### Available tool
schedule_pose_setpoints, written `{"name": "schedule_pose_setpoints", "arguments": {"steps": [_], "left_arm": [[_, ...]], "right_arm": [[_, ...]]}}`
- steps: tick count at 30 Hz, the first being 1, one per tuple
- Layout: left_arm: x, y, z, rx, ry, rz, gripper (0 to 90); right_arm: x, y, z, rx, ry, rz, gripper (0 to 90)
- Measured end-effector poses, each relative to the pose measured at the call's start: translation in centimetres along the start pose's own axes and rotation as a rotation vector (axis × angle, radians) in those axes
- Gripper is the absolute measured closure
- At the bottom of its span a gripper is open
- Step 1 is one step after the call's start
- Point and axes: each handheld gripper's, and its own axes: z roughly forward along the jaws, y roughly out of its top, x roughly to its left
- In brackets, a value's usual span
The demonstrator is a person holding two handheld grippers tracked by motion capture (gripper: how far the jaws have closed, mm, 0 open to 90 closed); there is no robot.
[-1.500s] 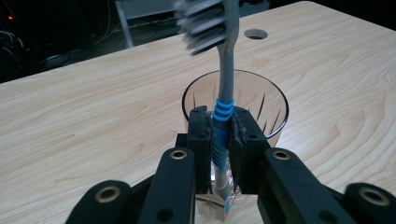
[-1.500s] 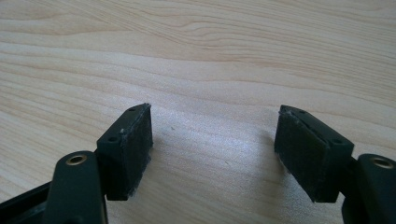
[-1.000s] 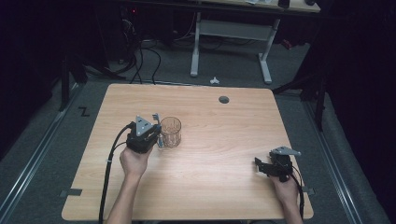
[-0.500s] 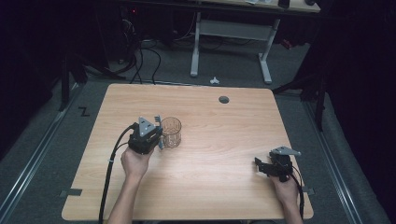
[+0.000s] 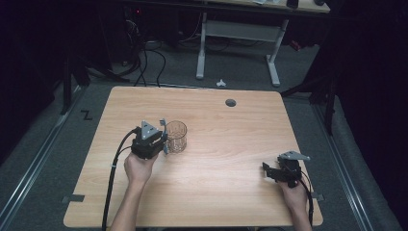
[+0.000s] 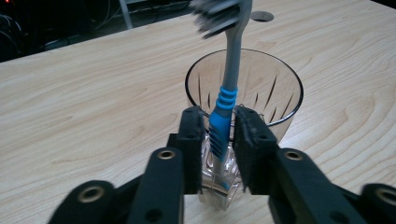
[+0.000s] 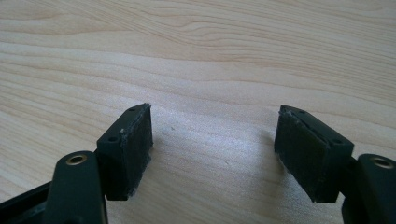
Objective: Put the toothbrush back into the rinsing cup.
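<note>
A clear ribbed glass (image 5: 176,136) (image 6: 261,88) stands upright on the wooden table (image 5: 231,130), left of centre. A grey and blue toothbrush (image 6: 224,100) leans toward me, bristle head up, and its lower end looks to be down in the glass. My left gripper (image 5: 163,138) (image 6: 219,135) sits against the glass's left side. Its jaws have just been opening and now stand a little apart from the blue handle between them. My right gripper (image 5: 267,171) (image 7: 212,144) rests open and low over bare wood near the front right corner, with nothing between its pads.
A round cable hole (image 5: 231,102) lies near the table's far edge. Beyond the table, a white desk frame (image 5: 238,36) and loose cables (image 5: 144,57) stand on the dark floor. Bare tabletop (image 5: 226,159) separates the two grippers.
</note>
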Motion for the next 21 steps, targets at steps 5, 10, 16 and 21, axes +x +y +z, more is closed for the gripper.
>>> {"name": "schedule_pose_setpoints", "arguments": {"steps": [5, 10, 16, 21], "left_arm": [[0.1, 0.0, -0.1, -0.003, 0.004, -0.009, 62.7], [0.4, -0.1, -0.4, -0.004, 0.007, -0.030, 54.6], [0.6, -0.3, -0.9, -0.010, 0.017, -0.042, 47.9], [0.8, -0.5, -1.2, -0.012, 0.017, -0.050, 46.3]], "right_arm": [[0.0, 0.0, 0.0, 0.001, 0.001, 0.000, 28.3], [0.0, 0.0, 0.0, 0.001, 0.001, 0.000, 28.3], [0.0, 0.0, 0.0, 0.000, 0.000, 0.000, 28.3], [0.0, 0.0, 0.0, 0.001, 0.001, 0.000, 28.3]]}}
